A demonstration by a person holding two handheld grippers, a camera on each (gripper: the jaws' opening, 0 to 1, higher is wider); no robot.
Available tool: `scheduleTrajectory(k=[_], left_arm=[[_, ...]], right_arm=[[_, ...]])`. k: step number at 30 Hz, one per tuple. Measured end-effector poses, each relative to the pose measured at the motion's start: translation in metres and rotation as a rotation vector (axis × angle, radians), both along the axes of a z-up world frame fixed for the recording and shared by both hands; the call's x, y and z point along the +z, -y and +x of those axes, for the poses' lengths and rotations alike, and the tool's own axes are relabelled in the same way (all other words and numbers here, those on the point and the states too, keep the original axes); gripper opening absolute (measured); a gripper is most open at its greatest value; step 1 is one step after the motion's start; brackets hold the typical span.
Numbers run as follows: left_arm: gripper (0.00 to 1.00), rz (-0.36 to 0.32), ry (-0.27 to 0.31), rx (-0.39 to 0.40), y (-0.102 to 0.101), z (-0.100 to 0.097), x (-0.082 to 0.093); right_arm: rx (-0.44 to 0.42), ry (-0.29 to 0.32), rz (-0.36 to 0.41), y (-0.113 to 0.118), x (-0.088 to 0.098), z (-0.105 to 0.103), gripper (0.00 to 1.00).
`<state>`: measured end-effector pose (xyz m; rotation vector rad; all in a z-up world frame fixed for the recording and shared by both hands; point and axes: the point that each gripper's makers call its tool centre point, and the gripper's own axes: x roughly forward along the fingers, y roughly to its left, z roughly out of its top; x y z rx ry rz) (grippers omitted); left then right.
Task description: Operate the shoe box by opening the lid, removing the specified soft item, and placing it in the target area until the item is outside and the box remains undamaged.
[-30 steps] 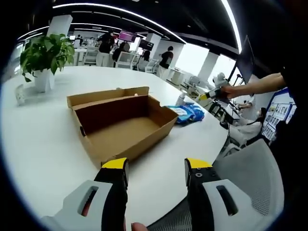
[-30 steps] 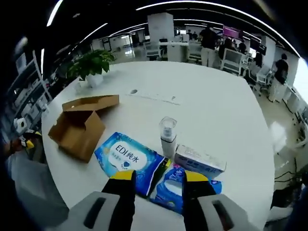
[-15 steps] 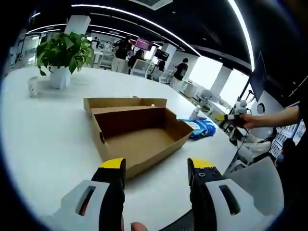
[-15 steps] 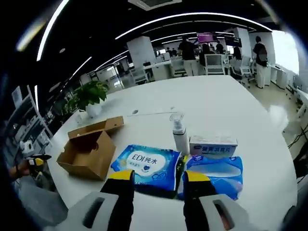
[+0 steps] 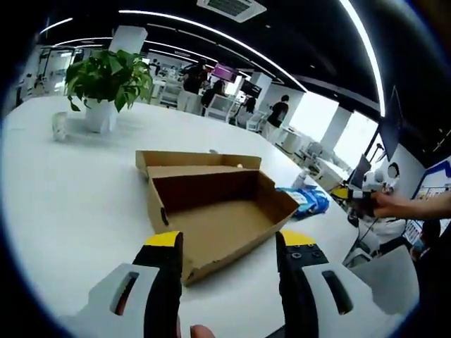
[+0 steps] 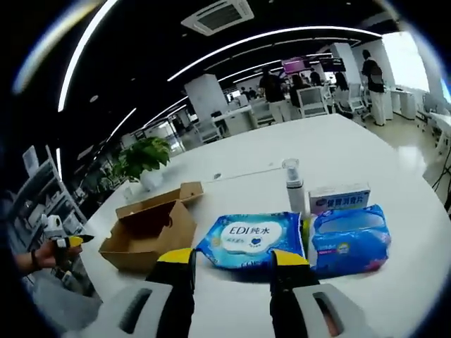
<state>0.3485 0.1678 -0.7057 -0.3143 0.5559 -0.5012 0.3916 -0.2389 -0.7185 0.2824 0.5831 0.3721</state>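
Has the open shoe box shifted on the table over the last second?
No. The shoe box keeps its spot between the potted plant and the wipes pack; the cameras moved.

Right gripper (image 6: 231, 262): jaws apart with nothing between them, above the white desk (image 6: 282, 151). Blue wipes pack (image 6: 251, 240) lies just beyond the jaws. A second blue pack (image 6: 350, 239) lies just beside it. Behind these stand a small bottle (image 6: 294, 185) and a white carton (image 6: 339, 199). Open shoe box (image 6: 150, 233) sits nearby, lid folded back. Potted plant (image 6: 144, 160) stands beyond. The left gripper (image 6: 62, 241) shows at the view's edge.
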Motion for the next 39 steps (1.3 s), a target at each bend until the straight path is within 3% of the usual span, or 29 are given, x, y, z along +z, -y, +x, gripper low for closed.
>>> scheduleTrajectory(k=[2,9,20,28,39], left_arm=[[0.54,-0.005,-0.007,0.016,-0.004,0.003,-0.002],[0.54,0.023,-0.019,0.038,-0.008,0.012,-0.007],[0.52,0.060,-0.077,0.112,-0.017,0.024,-0.024],[0.50,0.081,-0.122,0.119,-0.008,0.034,-0.034],[0.45,0.198,-0.219,0.162,-0.009,0.038,-0.061]], right_arm=[[0.002,0.027,0.031,-0.014,0.005,-0.004,0.39],[0.071,0.033,0.010,-0.051,-0.003,-0.023,0.42],[0.107,0.032,0.034,-0.089,-0.014,-0.049,0.43],[0.128,0.004,0.045,-0.099,-0.031,-0.059,0.43],[0.122,0.001,0.054,-0.098,-0.029,-0.060,0.42]])
